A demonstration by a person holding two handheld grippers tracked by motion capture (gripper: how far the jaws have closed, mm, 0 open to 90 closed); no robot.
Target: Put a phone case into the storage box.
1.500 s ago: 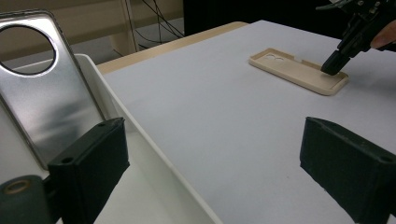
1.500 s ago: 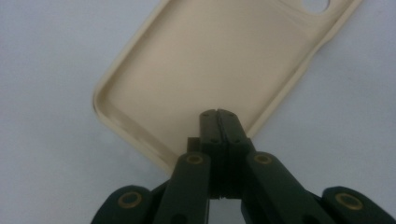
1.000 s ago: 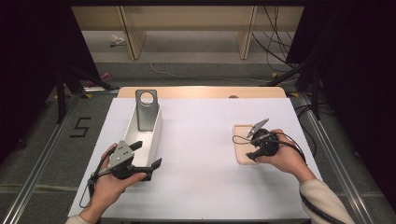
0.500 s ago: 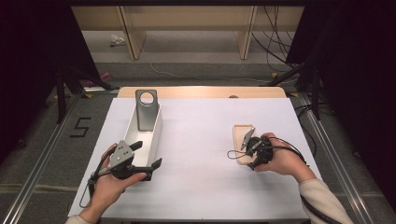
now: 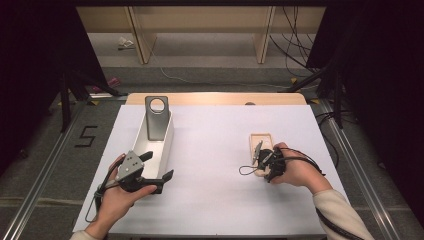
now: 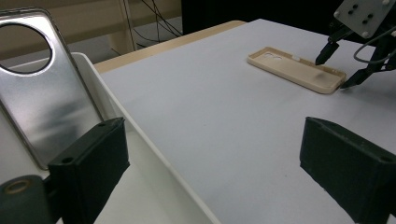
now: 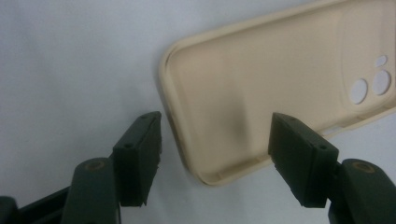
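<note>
Right claw [image 7: 215,154] is hovering low over the near corner of the beige phone case [image 7: 280,93], jaws standing apart and straddling that corner, one outside the rim and one over the inside, pads not pressing, so probably lining up for a rim pinch. The case is lying open side up on the white tabletop [image 5: 215,150], centre right of the high view. Left claw [image 6: 219,172] is sitting wide, straddling the white bin's wall [image 6: 140,135], likely steadying it. A metal plate [image 6: 42,84] is leaning inside the bin; its foot is hidden behind the jaw.
</note>
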